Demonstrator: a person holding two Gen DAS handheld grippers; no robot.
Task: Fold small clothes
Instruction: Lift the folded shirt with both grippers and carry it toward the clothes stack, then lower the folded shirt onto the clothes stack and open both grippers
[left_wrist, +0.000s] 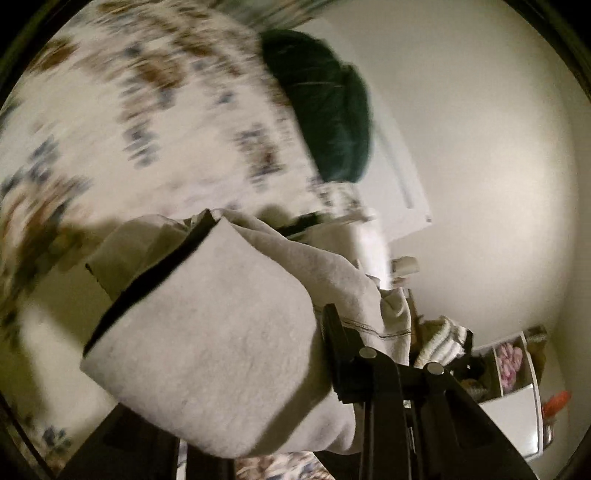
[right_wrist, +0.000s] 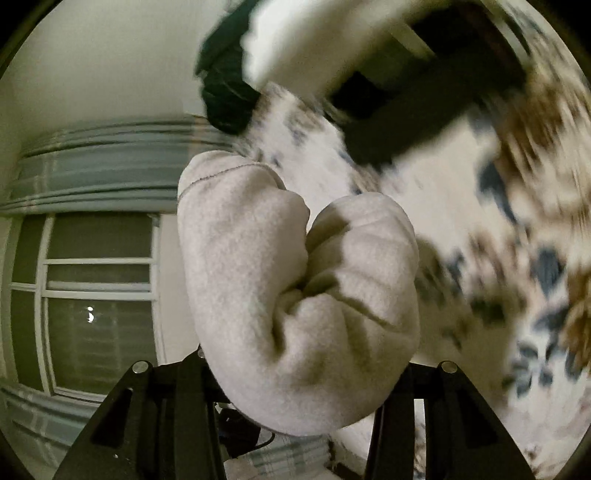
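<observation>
Floral bedspread (left_wrist: 147, 122) behind; left gripper (left_wrist: 391, 354), right gripper (right_wrist: 299, 373) both clamp grey garment (left_wrist: 221, 350).

No words, labels, brands or numbers can be read anywhere here; the grey garment (right_wrist: 295, 295) is plain, and the flowered bedspread (left_wrist: 147, 110) is blurred.

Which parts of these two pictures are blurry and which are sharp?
Left wrist view: the floral bedspread is motion-smeared, the grey garment fairly sharp. Right wrist view: the bunched grey garment and window are crisp, the bedspread streaked.
</observation>
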